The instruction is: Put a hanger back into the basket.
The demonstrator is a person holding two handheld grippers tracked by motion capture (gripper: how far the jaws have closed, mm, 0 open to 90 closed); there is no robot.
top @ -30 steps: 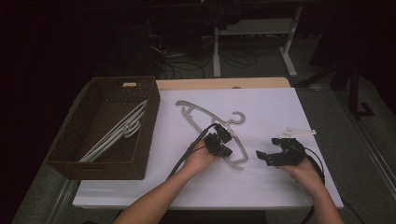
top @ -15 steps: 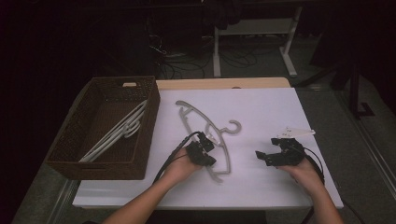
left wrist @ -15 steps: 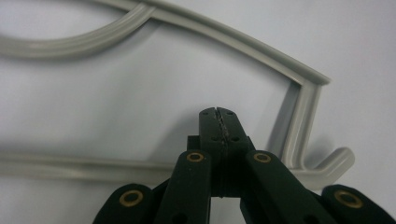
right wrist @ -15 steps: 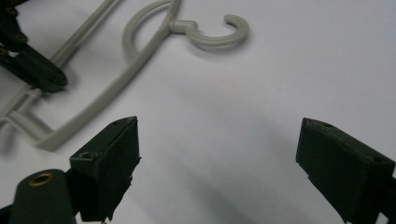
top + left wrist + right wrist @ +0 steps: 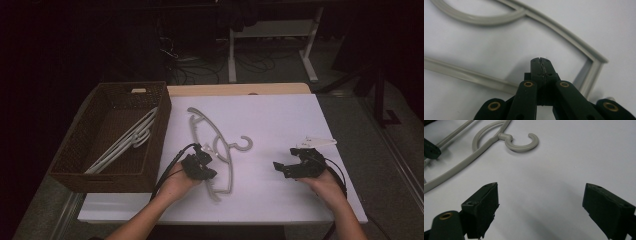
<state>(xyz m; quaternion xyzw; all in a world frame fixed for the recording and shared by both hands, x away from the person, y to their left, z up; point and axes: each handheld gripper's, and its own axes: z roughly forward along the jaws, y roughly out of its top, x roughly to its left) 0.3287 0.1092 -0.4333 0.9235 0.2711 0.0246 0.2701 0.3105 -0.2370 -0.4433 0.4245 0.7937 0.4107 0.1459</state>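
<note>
White worktop (image 5: pixel 280 120): left gripper (image 5: pixel 206 171), jaws together, should nudge the hanger (image 5: pixel 216 150) basketward (image 5: pixel 75 160); right gripper (image 5: pixel 282 167) waits apart.

Free room: between the left gripper (image 5: pixel 206 167) and the right gripper (image 5: pixel 281 167) we find bare white counter (image 5: pixel 280 120), and more behind the right gripper up to the far edge.

Obstacles: the grey hanger (image 5: pixel 220 150) lies flat across the middle, its hook (image 5: pixel 522 142) curling toward our right gripper but well apart from it. We note the left gripper's closed jaws sit inside the hanger's frame (image 5: pixel 574 42). The wicker basket (image 5: pixel 80 150), with hangers (image 5: pixel 125 142) in it, walls off the left side.
</note>
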